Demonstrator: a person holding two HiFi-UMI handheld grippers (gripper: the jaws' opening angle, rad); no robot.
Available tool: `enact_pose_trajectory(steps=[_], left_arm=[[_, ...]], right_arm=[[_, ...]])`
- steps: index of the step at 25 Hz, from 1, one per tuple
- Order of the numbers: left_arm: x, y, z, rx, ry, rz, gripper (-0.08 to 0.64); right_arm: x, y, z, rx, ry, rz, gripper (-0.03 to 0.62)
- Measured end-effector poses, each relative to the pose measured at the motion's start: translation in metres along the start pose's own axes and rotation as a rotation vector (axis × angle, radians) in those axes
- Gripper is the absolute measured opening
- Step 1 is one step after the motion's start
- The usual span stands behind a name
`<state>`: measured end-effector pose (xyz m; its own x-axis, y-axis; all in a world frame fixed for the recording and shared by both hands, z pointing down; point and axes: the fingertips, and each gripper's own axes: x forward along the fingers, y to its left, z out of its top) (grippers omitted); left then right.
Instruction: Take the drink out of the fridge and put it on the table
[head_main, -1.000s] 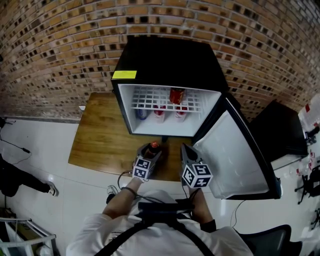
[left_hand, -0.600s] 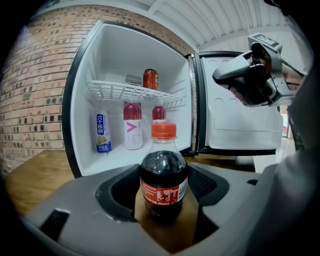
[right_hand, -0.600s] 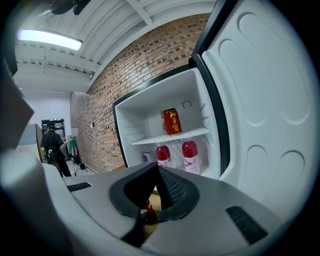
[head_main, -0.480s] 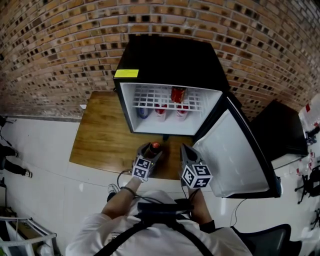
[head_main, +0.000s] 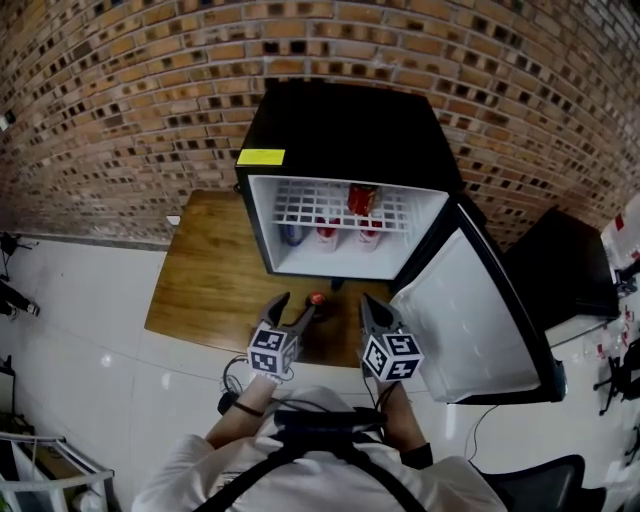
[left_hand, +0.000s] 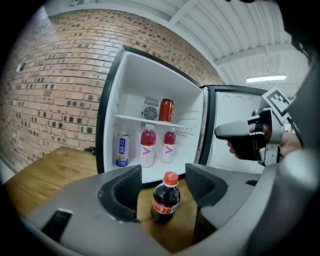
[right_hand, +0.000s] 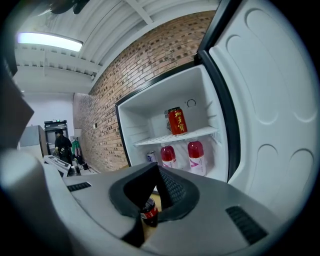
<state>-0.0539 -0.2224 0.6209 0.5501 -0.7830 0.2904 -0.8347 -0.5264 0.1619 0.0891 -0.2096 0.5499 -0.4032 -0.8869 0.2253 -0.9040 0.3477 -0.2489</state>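
Note:
A small cola bottle (head_main: 318, 300) with a red cap stands upright on the wooden table (head_main: 215, 275) in front of the open black fridge (head_main: 350, 130). My left gripper (head_main: 296, 306) is just short of it. In the left gripper view the bottle (left_hand: 165, 202) shows in the gap of the left gripper (left_hand: 162, 187); the jaws are closing, and neither pad touches it. My right gripper (head_main: 366, 300) hovers to the bottle's right, shut and empty. In the right gripper view the bottle (right_hand: 149, 212) peeks out past the right gripper (right_hand: 157, 172).
The fridge door (head_main: 470, 310) hangs wide open on the right, close to my right gripper. Inside are a red can (left_hand: 166, 110) on the wire shelf and two pink bottles (left_hand: 148, 145) and a blue can (left_hand: 122, 150) below. A black box (head_main: 560, 265) stands at far right.
My left gripper, earlier around the cola bottle, has drawn back toward me and slightly left, leaving the bottle standing on the table. The right gripper has stayed put.

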Motion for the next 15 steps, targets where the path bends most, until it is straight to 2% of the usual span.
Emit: enact_pose_trajectory(steps=[1,3,5,7,9,15], left_arm=[[-0.005,0.003,0.009,-0.016,-0.016,0.015,0.257],[-0.014,0.005,0.031,-0.029,-0.059,0.038,0.104],[-0.019,0.002,0.051,0.001,-0.082,0.058,0.079],[-0.022,0.001,0.065,0.044,-0.093,0.080,0.017],[-0.021,-0.001,0.073,0.070,-0.095,0.087,0.002],[-0.016,-0.004,0.075,0.054,-0.084,0.071,0.002]], right_arm=[[0.001,0.000,0.000,-0.004,0.003,0.003,0.014],[0.001,0.001,-0.001,-0.006,0.006,0.008,0.014],[0.000,0.002,-0.001,-0.004,0.006,0.010,0.014],[-0.001,0.002,-0.002,-0.001,0.005,0.011,0.014],[0.000,0.002,-0.003,-0.001,0.006,0.012,0.014],[-0.003,0.002,-0.002,0.002,0.010,0.008,0.014]])
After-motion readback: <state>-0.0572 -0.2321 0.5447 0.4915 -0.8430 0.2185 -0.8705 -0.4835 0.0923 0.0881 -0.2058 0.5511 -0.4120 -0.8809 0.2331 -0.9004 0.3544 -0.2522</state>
